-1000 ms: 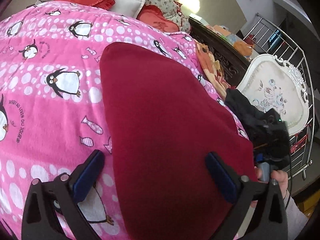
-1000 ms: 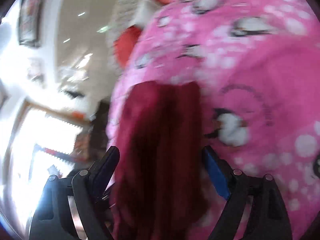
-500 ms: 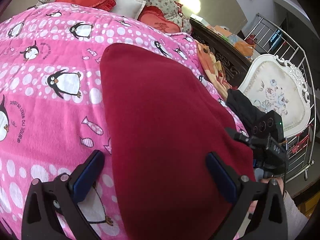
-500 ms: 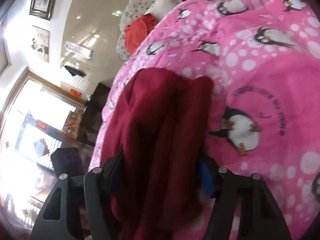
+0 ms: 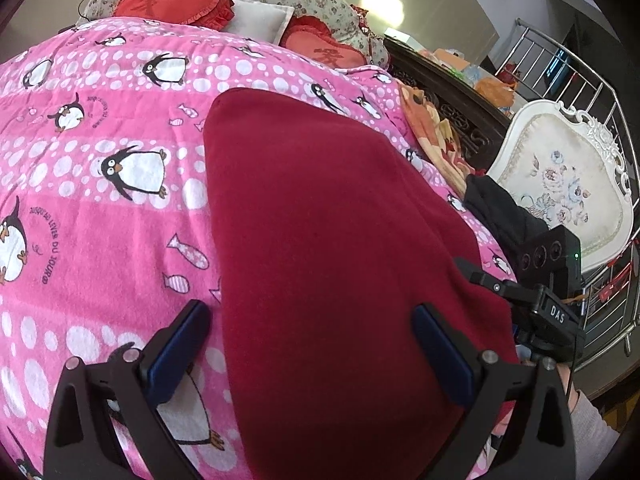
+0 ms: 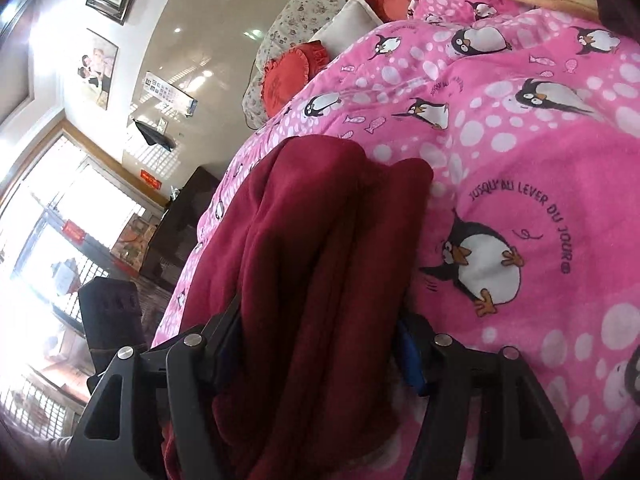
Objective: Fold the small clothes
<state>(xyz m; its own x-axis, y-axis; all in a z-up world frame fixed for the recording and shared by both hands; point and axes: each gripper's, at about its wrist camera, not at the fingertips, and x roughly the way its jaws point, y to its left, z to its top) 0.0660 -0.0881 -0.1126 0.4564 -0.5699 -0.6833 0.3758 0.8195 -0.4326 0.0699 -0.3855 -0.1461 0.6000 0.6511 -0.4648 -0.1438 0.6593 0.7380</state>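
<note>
A dark red fleece garment (image 5: 320, 248) lies flat on the pink penguin blanket (image 5: 100, 220). My left gripper (image 5: 312, 348) is open and hovers over the garment's near end, one finger over the blanket, the other over the cloth. My right gripper (image 6: 320, 344) is closed on the garment's bunched edge (image 6: 320, 260), with thick folds of red cloth between its fingers. The right gripper also shows in the left wrist view (image 5: 532, 300) at the garment's right edge.
Red heart cushions (image 5: 172, 0) and a white pillow (image 5: 260, 18) lie at the head of the bed. A dark carved bedside frame (image 5: 452, 108), a white floral chair (image 5: 560, 184) and a metal rail (image 5: 600, 92) stand to the right. A black garment (image 5: 500, 208) lies at the bed's right edge.
My right gripper has closed on the bunched edge of the red garment and steadied. My left gripper has stayed open in the same place.
</note>
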